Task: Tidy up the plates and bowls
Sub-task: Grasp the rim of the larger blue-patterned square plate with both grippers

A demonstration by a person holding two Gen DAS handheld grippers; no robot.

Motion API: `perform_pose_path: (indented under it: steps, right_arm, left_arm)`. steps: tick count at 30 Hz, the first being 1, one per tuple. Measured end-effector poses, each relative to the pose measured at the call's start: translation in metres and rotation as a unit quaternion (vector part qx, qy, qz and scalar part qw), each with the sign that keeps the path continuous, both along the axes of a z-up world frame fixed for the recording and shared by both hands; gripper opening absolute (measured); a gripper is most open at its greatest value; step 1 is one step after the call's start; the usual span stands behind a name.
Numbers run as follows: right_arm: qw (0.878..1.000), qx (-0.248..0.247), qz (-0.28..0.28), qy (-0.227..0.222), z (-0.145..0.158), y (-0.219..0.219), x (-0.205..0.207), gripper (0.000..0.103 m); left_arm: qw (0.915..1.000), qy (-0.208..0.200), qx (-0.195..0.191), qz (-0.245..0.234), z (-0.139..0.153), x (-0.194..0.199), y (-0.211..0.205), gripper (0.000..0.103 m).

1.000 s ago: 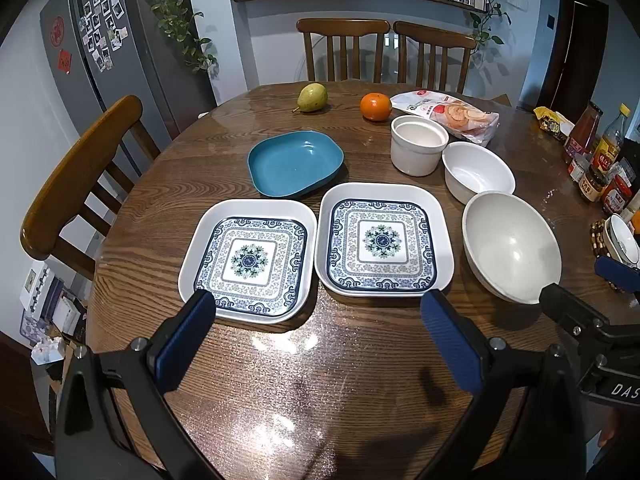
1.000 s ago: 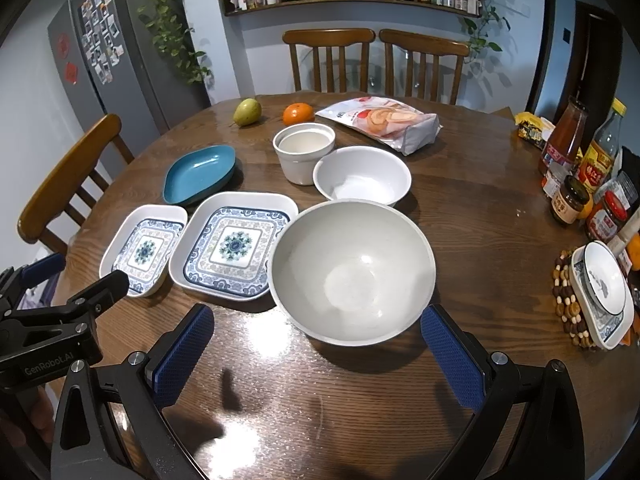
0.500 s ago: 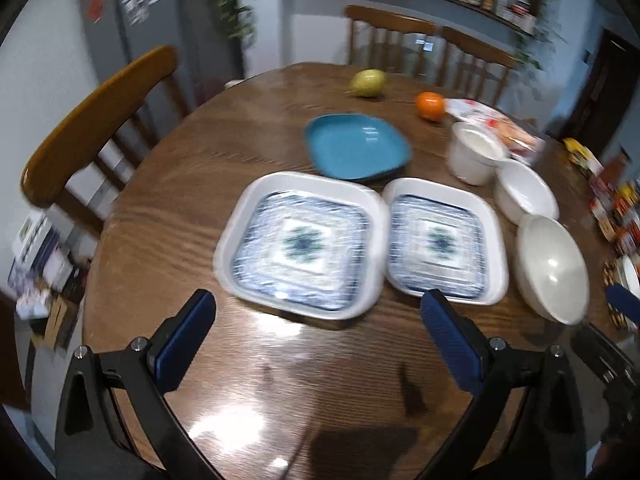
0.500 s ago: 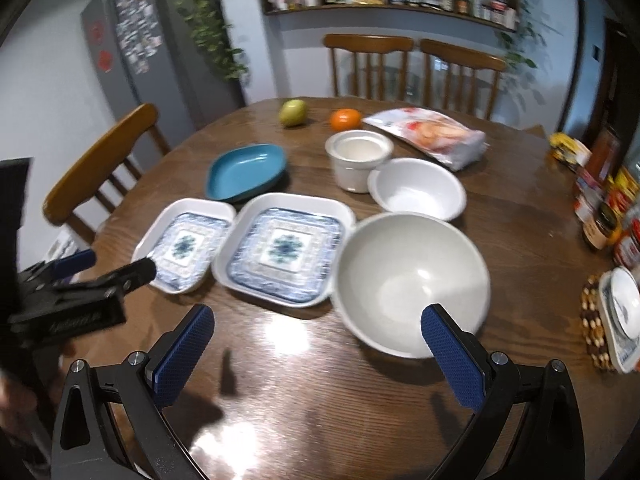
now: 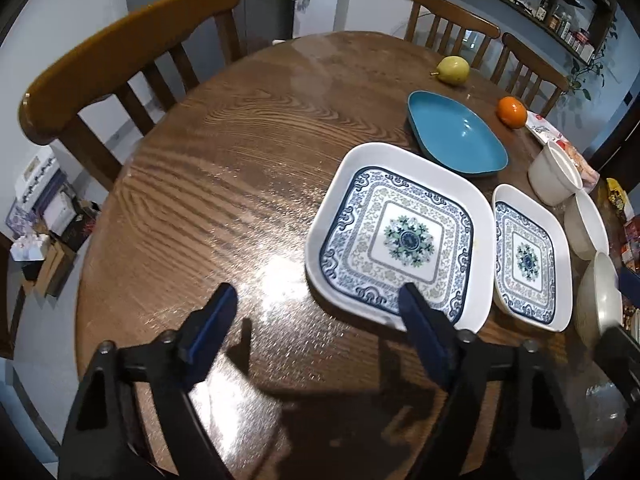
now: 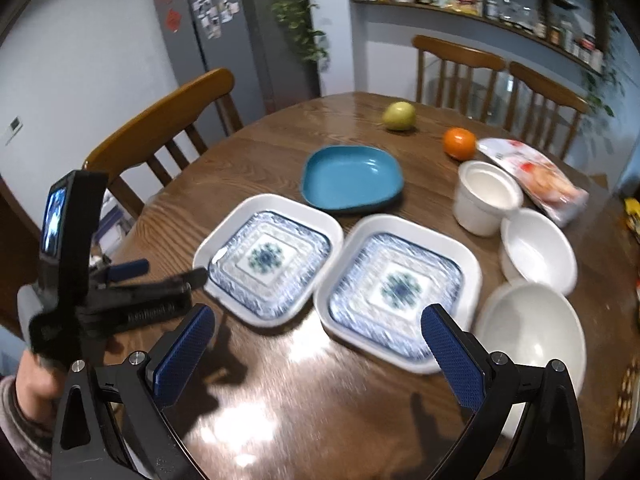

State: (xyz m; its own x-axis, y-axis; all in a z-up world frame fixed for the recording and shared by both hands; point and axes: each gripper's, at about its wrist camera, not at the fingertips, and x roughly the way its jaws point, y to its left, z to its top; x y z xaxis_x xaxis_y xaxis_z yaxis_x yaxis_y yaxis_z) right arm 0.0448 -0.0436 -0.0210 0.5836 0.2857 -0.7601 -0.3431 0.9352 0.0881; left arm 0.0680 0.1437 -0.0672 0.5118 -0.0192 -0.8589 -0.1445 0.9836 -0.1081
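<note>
Left wrist view: the left gripper (image 5: 316,312) is hanging over a round wooden table (image 5: 224,184), its jaws closing with only bare tabletop between them. Its right finger is crossing the near rim of the first patterned plate (image 5: 396,240), though whether it is touching cannot be told. Two square blue-and-white patterned plates are lying side by side; the second patterned plate (image 5: 528,258) is sitting further right of the tongs. One teal dish (image 5: 456,136) is resting beyond them. Three white bowls are lining the right edge: a tall white cup-bowl (image 5: 554,174), a small white bowl (image 5: 586,228) and a large white bowl (image 5: 600,306). One pear (image 5: 573,70) and one orange (image 5: 511,111) are lying far ahead. No writing is readable here.

Right wrist view, somewhat blurred: the right gripper (image 6: 318,338) is standing wide with nothing between its fingers. The second patterned plate (image 6: 396,290) is lying just ahead, between the fingers' lines, and the right finger is overlapping its near corner. The first patterned plate (image 6: 268,260) is lying ahead and left, the left gripper (image 6: 168,274) reaching toward its edge, held by a person's hand (image 6: 36,380). The large white bowl (image 6: 532,336) is sitting just right of the right finger. One teal dish (image 6: 352,178), the tall white cup-bowl (image 6: 486,200), the small white bowl (image 6: 538,250), one pear (image 6: 399,116), one orange (image 6: 459,143) and one snack packet (image 6: 536,176) are lying beyond. Lettering on the left tool is too blurred for reading.
</note>
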Motion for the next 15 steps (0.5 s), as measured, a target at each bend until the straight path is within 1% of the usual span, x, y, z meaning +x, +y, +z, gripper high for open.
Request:
perform_pose_path:
  steps: [2, 4, 6, 7, 9, 10, 11, 12, 13, 15]
  right_arm:
    - [1.000, 0.003, 0.005, 0.017, -0.008, 0.008, 0.022, 0.102]
    - [0.999, -0.004, 0.007, 0.032, -0.015, 0.016, 0.041, 0.094]
    - [0.999, -0.012, 0.012, 0.048, -0.023, 0.022, 0.059, 0.079]
    - [0.998, -0.018, 0.015, 0.055, -0.027, 0.026, 0.067, 0.077]
    - [0.997, -0.033, 0.018, 0.066, -0.035, 0.032, 0.081, 0.068]
    - [0.997, -0.035, 0.022, 0.069, -0.037, 0.035, 0.085, 0.065]
    - [0.996, -0.035, 0.024, 0.073, -0.039, 0.037, 0.089, 0.060]
    - [0.996, -0.034, 0.020, 0.077, -0.039, 0.037, 0.091, 0.057]
    - [0.996, -0.026, 0.014, 0.085, -0.040, 0.036, 0.090, 0.057]
    - [0.995, 0.010, 0.012, 0.099, -0.038, 0.032, 0.082, 0.056]
  left_arm:
    - [1.0000, -0.001, 0.000, -0.003, -0.002, 0.005, 0.000, 0.073]
    - [1.0000, 0.002, -0.006, -0.005, -0.006, 0.011, 0.003, 0.065]
    - [0.9999, 0.006, -0.014, -0.006, -0.010, 0.017, 0.008, 0.058]
    - [0.9998, 0.007, -0.016, -0.006, -0.012, 0.019, 0.010, 0.054]
    - [0.9997, 0.010, -0.019, -0.006, -0.015, 0.024, 0.014, 0.050]
    - [0.9998, 0.010, -0.018, -0.008, -0.016, 0.027, 0.016, 0.047]
    - [0.9998, 0.008, -0.015, -0.009, -0.016, 0.030, 0.018, 0.047]
    - [0.9998, 0.005, -0.010, -0.015, -0.015, 0.033, 0.021, 0.047]
    - [0.9997, 0.005, -0.008, -0.023, -0.014, 0.036, 0.022, 0.047]
    - [0.9992, 0.007, -0.002, -0.039, -0.015, 0.046, 0.023, 0.047]
